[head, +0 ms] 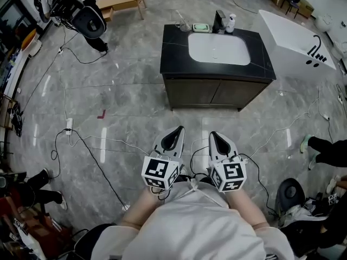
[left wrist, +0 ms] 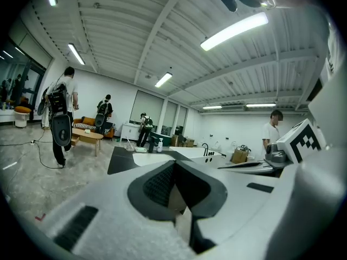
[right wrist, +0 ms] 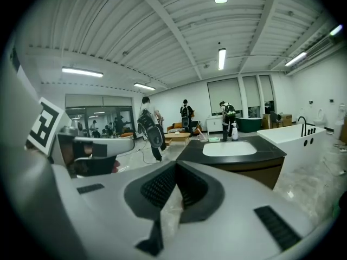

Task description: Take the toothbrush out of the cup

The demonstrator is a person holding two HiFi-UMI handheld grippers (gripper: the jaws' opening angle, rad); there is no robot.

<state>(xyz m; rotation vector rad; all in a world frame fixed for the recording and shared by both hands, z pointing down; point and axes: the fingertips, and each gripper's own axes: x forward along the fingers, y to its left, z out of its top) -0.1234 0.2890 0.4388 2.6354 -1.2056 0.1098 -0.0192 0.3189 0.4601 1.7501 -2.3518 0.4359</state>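
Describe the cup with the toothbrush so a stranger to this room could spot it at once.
Find the black-topped vanity with the white basin. Along its far edge, the cup is the leftmost item, beside the green soap dish. It alone is clear, with a thin toothbrush leaning out.

Head view: overhead, steeply down, left gripper and right gripper close below | gripper views: low, near-level, forward | shared: sink counter, well ahead

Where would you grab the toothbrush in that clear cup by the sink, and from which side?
Likely the upper part of the toothbrush, which leans out over the rim of the cup. Come from above: the cup's wall surrounds the rest.
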